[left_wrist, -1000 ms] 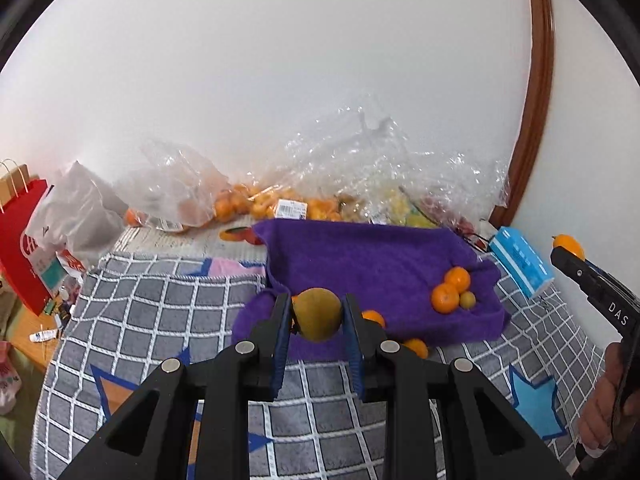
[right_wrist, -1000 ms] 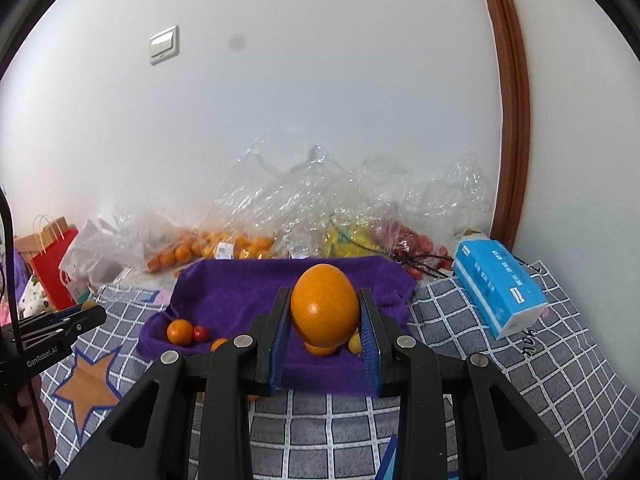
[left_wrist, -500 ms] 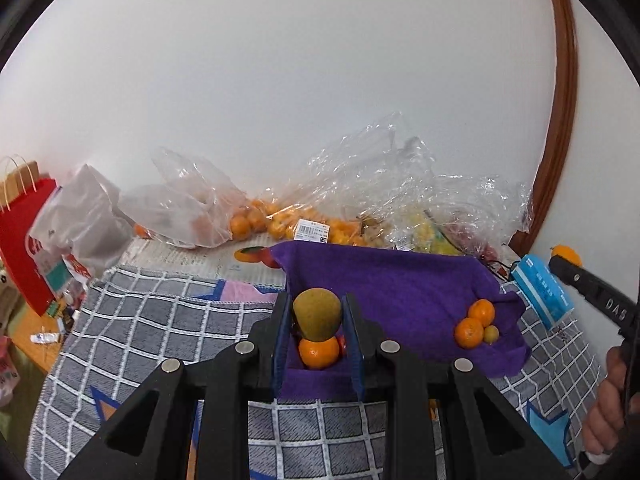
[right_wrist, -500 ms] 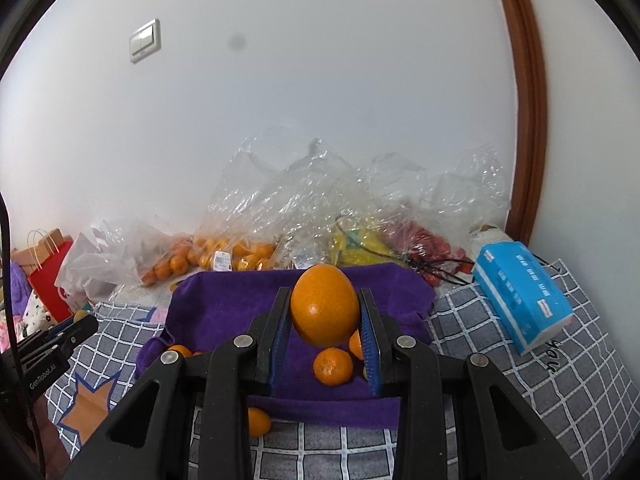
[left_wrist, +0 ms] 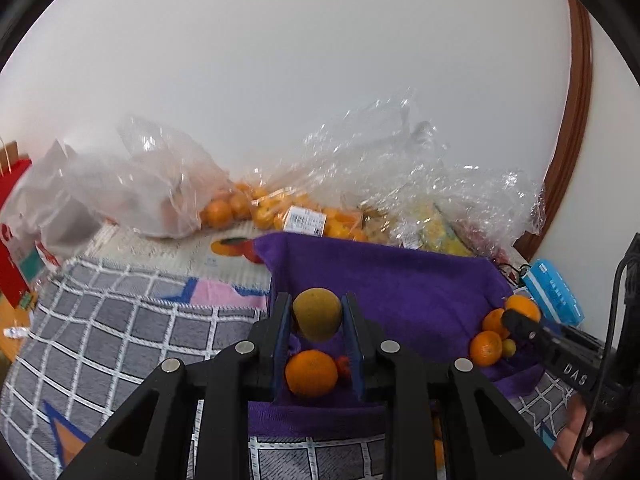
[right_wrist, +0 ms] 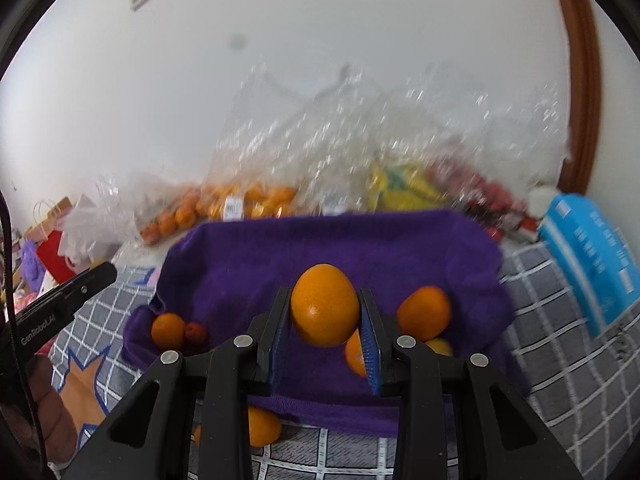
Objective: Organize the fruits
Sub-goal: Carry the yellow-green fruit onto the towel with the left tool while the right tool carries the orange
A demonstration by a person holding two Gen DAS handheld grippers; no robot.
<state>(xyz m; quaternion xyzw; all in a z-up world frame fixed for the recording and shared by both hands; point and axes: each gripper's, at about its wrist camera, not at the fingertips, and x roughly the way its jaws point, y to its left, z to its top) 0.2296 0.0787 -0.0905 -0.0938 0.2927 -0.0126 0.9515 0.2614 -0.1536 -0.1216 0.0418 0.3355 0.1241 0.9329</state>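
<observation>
We see a white wall (left_wrist: 304, 80) closing off the far side, with a brown curved frame (left_wrist: 576, 120) running up at the right, so the room to move lies on the near side. A grey checked blanket (left_wrist: 120, 340) covers the surface and runs out of view at the near edge. Against the wall lies a heap of clear plastic bags (left_wrist: 380, 184), some holding small oranges, and they hem the far edge of the purple towel (left_wrist: 400, 288) spread on the blanket. The middle of the towel is bare; fruit sits only near its left and right ends. A blue tissue pack (right_wrist: 592, 256) lies just beside the towel's right edge. The left gripper (left_wrist: 317, 316) hangs over the towel's left end, its jaws clamped on a greenish-brown round fruit (left_wrist: 317, 313), both blue pads pressing its sides; below it a mandarin (left_wrist: 311, 373) rests on the towel. The right gripper (right_wrist: 325, 312) hangs over the right part of the towel, jaws closed around a large orange (right_wrist: 325, 305), with two more oranges (right_wrist: 424, 312) on the cloth just to its right. One orange (right_wrist: 262, 426) lies off the towel's near edge, on the blanket.
</observation>
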